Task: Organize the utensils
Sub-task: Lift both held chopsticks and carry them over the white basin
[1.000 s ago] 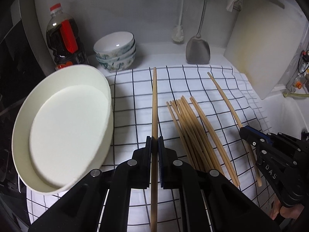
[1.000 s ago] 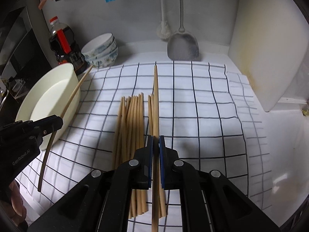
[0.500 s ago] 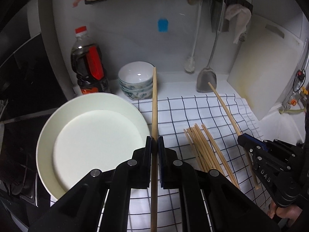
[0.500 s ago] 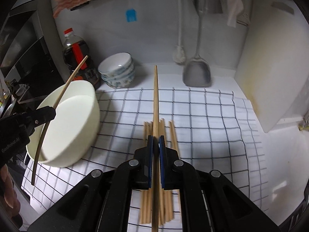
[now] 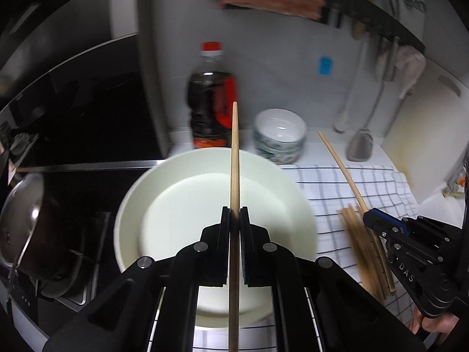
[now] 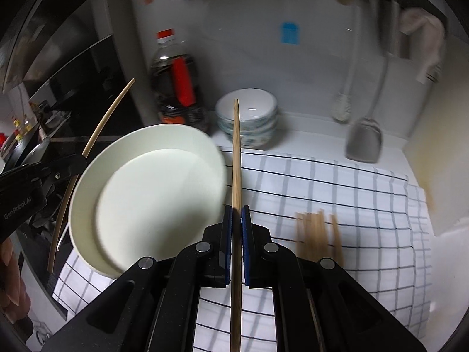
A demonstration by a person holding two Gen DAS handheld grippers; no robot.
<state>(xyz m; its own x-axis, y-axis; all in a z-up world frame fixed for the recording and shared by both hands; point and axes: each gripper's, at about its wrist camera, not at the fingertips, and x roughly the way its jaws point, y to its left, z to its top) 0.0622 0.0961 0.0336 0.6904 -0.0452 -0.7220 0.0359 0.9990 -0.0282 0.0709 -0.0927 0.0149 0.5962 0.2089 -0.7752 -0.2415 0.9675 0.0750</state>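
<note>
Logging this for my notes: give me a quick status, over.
Left gripper shut on one chopstick. Right gripper shut on another chopstick. White bowl beneath, nothing blocking. Loose chopsticks on cloth.

The left gripper (image 5: 234, 220) points forward and downward, its jaws closed tight on a thin stick. The right gripper (image 6: 236, 220) has the same pose, jaws also closed on a stick. Both are held side by side, and a hand (image 5: 433, 327) shows under the right gripper.
</note>
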